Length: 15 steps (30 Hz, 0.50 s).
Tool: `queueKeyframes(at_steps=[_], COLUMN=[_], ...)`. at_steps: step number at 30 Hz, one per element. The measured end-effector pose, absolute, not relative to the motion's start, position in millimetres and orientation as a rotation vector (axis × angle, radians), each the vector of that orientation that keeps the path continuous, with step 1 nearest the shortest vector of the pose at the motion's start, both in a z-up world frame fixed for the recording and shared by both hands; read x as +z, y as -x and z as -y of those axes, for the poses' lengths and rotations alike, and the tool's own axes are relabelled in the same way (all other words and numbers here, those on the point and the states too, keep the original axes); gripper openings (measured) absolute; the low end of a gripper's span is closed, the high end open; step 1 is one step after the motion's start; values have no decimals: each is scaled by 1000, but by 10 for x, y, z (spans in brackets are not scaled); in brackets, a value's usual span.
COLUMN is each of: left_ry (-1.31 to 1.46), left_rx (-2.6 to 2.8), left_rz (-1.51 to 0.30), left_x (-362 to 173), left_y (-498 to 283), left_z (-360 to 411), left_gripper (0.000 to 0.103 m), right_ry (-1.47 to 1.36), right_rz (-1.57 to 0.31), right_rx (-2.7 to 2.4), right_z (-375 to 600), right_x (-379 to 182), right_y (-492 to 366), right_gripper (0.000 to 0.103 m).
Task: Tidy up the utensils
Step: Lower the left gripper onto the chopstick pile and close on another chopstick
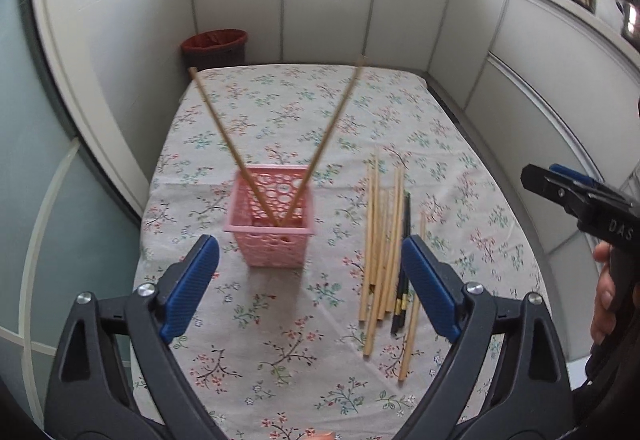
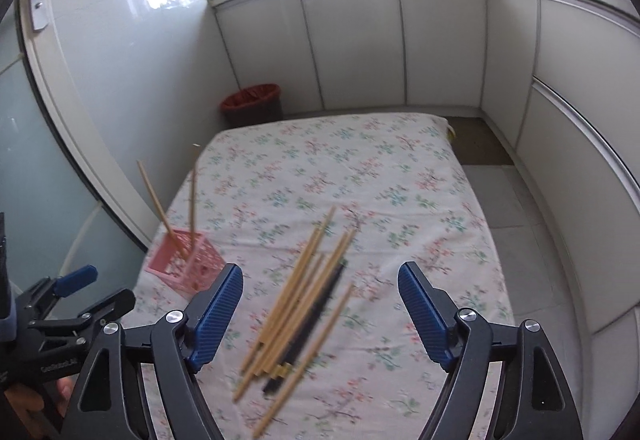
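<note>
A pink perforated basket (image 1: 273, 228) stands on the floral tablecloth (image 1: 288, 111), with two wooden chopsticks (image 1: 328, 131) leaning out of it in a V. My left gripper (image 1: 310, 252) hangs open above and in front of the basket, nothing between its blue pads. To the right lies a loose bundle of several wooden chopsticks (image 1: 380, 252) with a dark pair among them. In the right wrist view my right gripper (image 2: 320, 280) is open above that bundle (image 2: 304, 304), holding nothing. The basket (image 2: 188, 264) sits to its left. The right gripper (image 1: 548, 187) shows at the left view's right edge.
A red-lined waste bin (image 1: 214, 45) stands on the floor beyond the table's far left corner. White cabinets (image 2: 360, 39) wrap around the back and right, with pots and jars on the counter. A glass panel (image 1: 24, 159) is at the left. A person's hand (image 1: 608, 296) grips the right tool.
</note>
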<state>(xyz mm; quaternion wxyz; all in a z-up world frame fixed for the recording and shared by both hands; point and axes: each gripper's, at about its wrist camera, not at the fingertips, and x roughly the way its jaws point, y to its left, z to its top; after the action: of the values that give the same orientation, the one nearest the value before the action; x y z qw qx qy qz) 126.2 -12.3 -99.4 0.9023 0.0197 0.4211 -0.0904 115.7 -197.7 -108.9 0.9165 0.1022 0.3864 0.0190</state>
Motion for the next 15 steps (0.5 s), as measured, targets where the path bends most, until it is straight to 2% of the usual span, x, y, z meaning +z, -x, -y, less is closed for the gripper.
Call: queueKeyframes(at_steps=[11,14,15], left_ry=[-160,-167,-167], left_rx=[-292,-299,-306], left_rz=[-979,-1010,-1026], left_x=[-1273,-1379,-1427], left_y=[-1419,-1566,-1661], left_z=[875,1085,1175], left_gripper=[92,81,73], right_ry=[-268,-299,-308], right_rz=[-940,-983,-993], right_rx=[-59,-85,-95], right_z=[2579,2757,2820], right_x=[-1447,-1593,-1643], right_y=[-1148,-1166,-1172], right_gripper=[83,83,83])
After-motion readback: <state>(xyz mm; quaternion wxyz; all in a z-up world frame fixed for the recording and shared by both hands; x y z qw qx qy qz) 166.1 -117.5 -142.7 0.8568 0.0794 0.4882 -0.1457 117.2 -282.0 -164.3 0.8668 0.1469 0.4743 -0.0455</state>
